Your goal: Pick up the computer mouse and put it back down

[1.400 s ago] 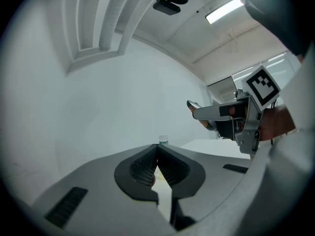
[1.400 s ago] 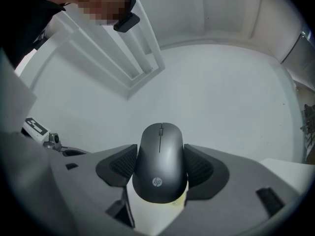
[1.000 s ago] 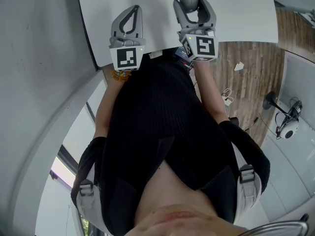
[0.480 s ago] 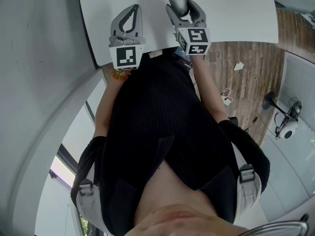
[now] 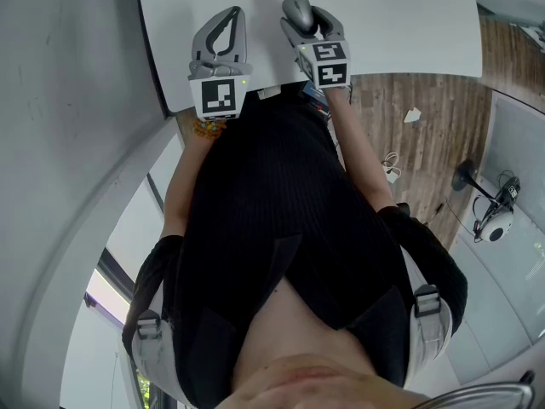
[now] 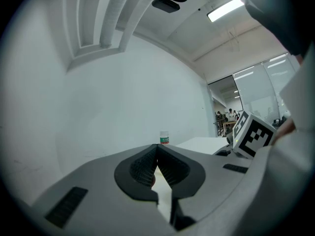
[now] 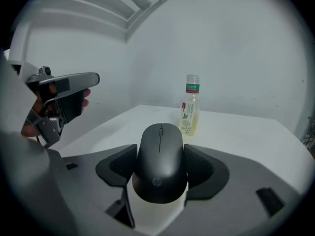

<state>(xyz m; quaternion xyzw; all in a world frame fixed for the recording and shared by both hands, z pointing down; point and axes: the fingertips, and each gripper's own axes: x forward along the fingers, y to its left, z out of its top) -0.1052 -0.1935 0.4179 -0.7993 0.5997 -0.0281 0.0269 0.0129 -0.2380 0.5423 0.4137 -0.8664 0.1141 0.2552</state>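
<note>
1. The right gripper clamps the black computer mouse by its sides, over the white table.
2. The left gripper is closed and empty.
3. Best lowered level; release only once it rests flat.

This looks like an office or a lab workroom fitted out for recording. A plain white surface stands against bare, pale walls on a wood-patterned floor. Overhead, a strip light runs along a white ceiling with a slatted recess. Past the far end of the surface, tall glass partitions open onto a larger room where people are at desks, too small to make out further. Loose cables lie on the floor, and a piece of equipment on a stand is near a glass panel. A computer mouse and a small labelled bottle suit a desk setting.
</note>
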